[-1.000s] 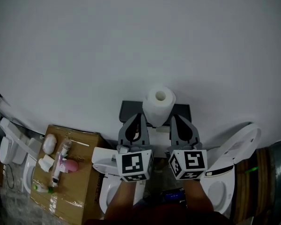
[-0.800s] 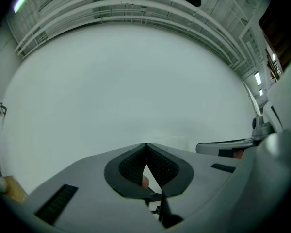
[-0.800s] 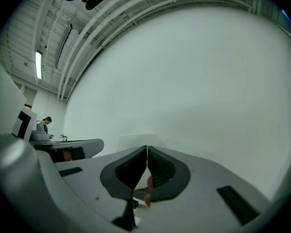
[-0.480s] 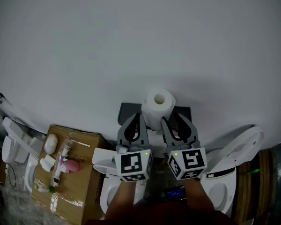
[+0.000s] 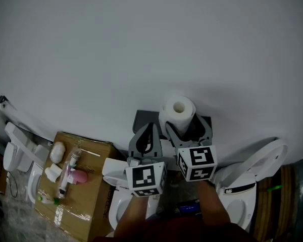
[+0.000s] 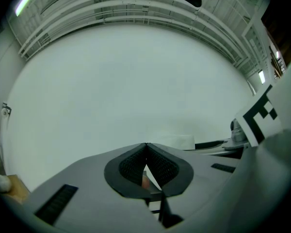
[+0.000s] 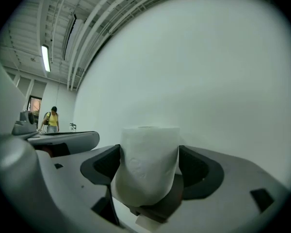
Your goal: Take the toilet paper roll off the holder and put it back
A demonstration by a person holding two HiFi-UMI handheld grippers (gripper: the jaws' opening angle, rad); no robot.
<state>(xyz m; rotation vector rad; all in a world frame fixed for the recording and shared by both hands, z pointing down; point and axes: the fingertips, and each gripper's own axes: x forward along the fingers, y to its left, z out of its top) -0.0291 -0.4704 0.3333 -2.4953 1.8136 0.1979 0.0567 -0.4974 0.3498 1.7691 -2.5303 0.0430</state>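
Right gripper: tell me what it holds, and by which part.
Nothing is gripped. The jaws of the right gripper have just been opening and stand wide on either side of the toilet paper roll, with no squeeze showing.

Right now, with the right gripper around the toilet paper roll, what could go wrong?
1. The right gripper has just been opening its jaws, which now straddle the toilet paper roll; closing hard may crush the soft paper.
2. The roll stands upright on the holder; a sideways pull may jam it.
3. The shut left gripper sits close beside, so the two may bump.
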